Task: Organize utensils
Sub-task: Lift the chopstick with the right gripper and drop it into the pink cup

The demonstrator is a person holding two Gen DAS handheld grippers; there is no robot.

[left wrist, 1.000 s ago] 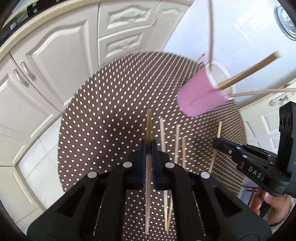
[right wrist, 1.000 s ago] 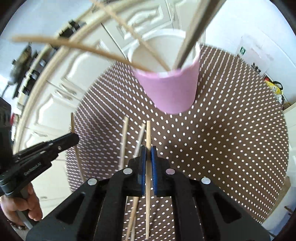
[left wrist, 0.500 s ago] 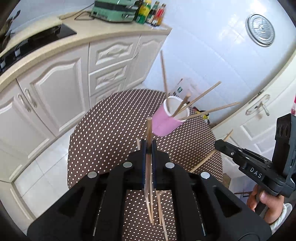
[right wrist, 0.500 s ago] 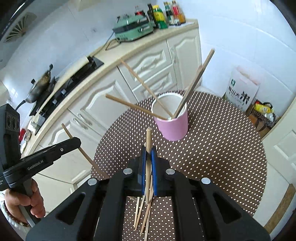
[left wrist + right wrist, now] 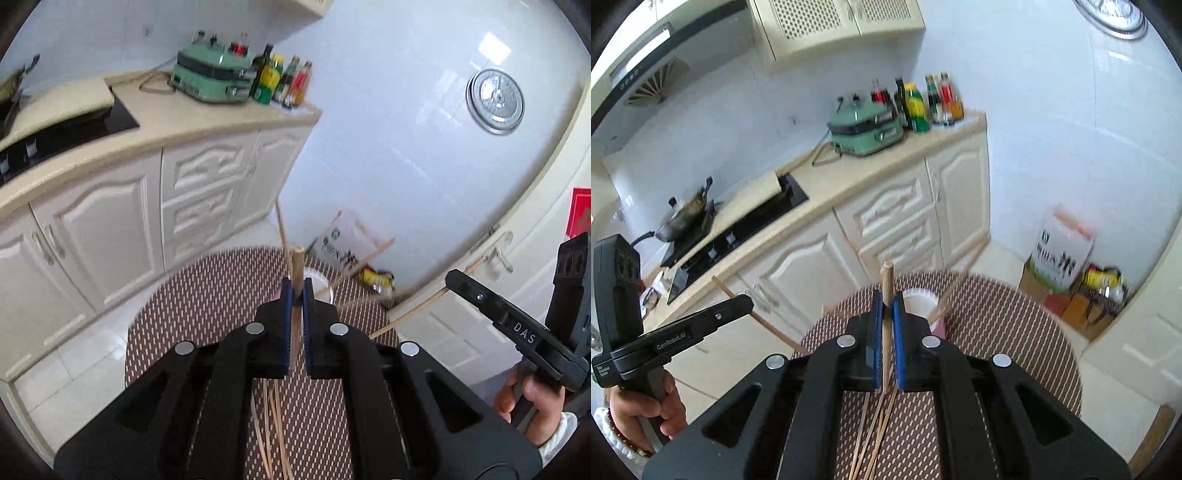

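My left gripper point(image 5: 296, 288) is shut on a wooden chopstick point(image 5: 296, 266) that stands up between its blue pads, high above the round dotted table point(image 5: 207, 302). My right gripper point(image 5: 885, 299) is shut on another wooden chopstick point(image 5: 887, 280) the same way. The pink cup point(image 5: 918, 299) with several chopsticks leaning out stands on the table point(image 5: 1004, 314) far below, mostly hidden behind the fingers in both views. Several loose chopsticks point(image 5: 275, 424) lie on the table under the grippers, also in the right wrist view point(image 5: 875, 432). Each gripper shows in the other's view, the right one point(image 5: 452, 277) and the left one point(image 5: 748, 301).
White kitchen cabinets point(image 5: 110, 221) with a counter stand behind the table. A green appliance point(image 5: 866, 133) and bottles point(image 5: 916, 99) sit on the counter. A white bag point(image 5: 1060, 254) and packets lie on the floor by the wall. A white door point(image 5: 517, 266) is at the right.
Both grippers have risen far above the table, each with its chopstick, and tilted up toward the counter and wall. The cup now looks small and far below.
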